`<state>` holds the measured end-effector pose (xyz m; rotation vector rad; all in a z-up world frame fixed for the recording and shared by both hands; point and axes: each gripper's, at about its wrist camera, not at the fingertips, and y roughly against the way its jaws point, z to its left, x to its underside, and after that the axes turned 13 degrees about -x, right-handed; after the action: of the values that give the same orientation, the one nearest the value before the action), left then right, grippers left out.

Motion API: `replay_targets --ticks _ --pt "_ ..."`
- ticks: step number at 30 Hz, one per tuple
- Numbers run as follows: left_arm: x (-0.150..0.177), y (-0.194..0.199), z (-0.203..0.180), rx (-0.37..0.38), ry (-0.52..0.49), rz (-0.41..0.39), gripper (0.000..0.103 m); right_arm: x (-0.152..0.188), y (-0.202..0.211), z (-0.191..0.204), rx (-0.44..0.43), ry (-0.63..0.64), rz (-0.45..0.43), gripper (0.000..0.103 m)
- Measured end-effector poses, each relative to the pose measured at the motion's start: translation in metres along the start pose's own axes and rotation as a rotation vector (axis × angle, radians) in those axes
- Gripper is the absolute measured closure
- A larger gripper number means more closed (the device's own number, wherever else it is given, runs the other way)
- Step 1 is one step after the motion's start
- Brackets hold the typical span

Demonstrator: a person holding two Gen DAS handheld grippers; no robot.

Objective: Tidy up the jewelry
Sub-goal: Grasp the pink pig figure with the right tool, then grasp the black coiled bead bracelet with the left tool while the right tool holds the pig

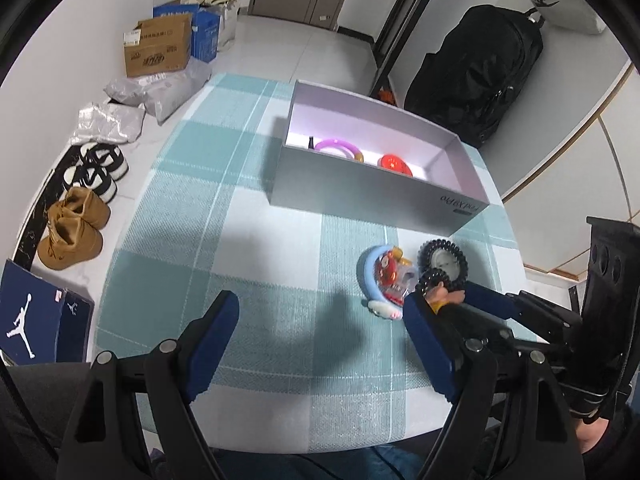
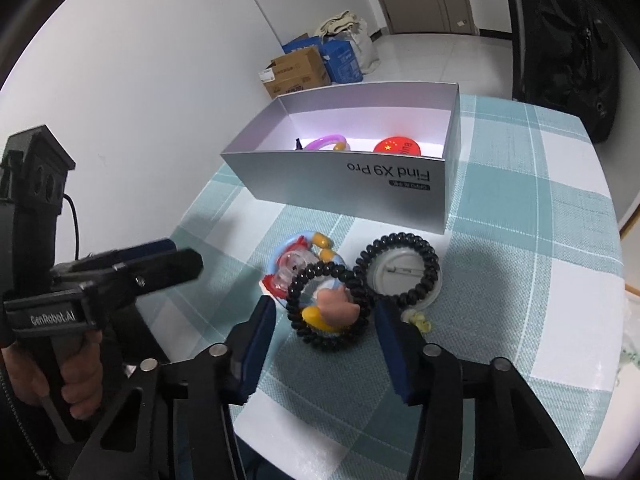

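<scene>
An open grey box (image 1: pixel 360 188) (image 2: pixel 352 176) stands on the checked tablecloth and holds a purple ring (image 1: pixel 338 146) (image 2: pixel 322 142) and a red badge (image 1: pixel 394 162) (image 2: pixel 398 146). In front of it lie a black spiral hair tie with a pink and yellow charm (image 2: pixel 326 308) (image 1: pixel 434 284), a blue bracelet with red charms (image 1: pixel 380 276) (image 2: pixel 294 268) and a second black spiral tie around a grey round badge (image 2: pixel 402 270) (image 1: pixel 444 260). My right gripper (image 2: pixel 326 316) is open, its jaws on either side of the charm tie. My left gripper (image 1: pixel 320 312) is open and empty, left of the pile.
Shoes (image 1: pixel 76 232), cardboard boxes (image 1: pixel 158 46) and bags (image 1: pixel 160 92) lie on the floor to the left of the table. A black backpack (image 1: pixel 476 76) stands behind the box. The table's front edge is just below both grippers.
</scene>
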<state>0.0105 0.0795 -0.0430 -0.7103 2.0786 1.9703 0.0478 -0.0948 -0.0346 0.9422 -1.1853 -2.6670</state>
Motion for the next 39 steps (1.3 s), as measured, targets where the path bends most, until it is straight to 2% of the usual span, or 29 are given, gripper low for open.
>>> replay_targets --ticks 1,5,13,19,25,28,32,36,39 --pt "0.000 -0.001 0.000 0.000 0.001 0.007 0.022 -0.001 -0.001 0.000 0.005 -0.002 0.005 0.068" --pt "0.001 -0.003 -0.002 -0.002 -0.002 0.022 0.022 -0.002 -0.001 -0.003 -0.004 -0.012 0.011 0.084" --pt "0.005 -0.004 -0.009 0.053 -0.026 0.042 0.022 -0.001 0.008 -0.002 -0.037 -0.015 0.003 0.084" --pt "0.011 -0.012 -0.019 0.180 -0.034 0.123 0.022 -0.007 0.034 -0.003 -0.059 -0.033 -0.084 0.083" --pt "0.018 -0.007 -0.045 0.242 -0.117 0.124 0.023 -0.015 0.059 -0.013 -0.052 -0.075 -0.161 0.083" --pt "0.020 -0.014 -0.058 0.271 -0.133 0.151 0.023 -0.017 0.071 -0.019 -0.058 -0.114 -0.197 0.083" --pt "0.018 -0.025 -0.066 0.260 -0.110 0.183 0.038 -0.018 0.084 -0.023 -0.055 -0.125 -0.233 0.083" --pt "0.008 -0.031 -0.066 0.269 -0.066 0.203 0.042 -0.016 0.091 -0.030 -0.053 -0.151 -0.251 0.083" --pt "0.004 -0.032 -0.067 0.237 -0.075 0.202 0.049 -0.014 0.098 -0.033 -0.050 -0.162 -0.266 0.083"
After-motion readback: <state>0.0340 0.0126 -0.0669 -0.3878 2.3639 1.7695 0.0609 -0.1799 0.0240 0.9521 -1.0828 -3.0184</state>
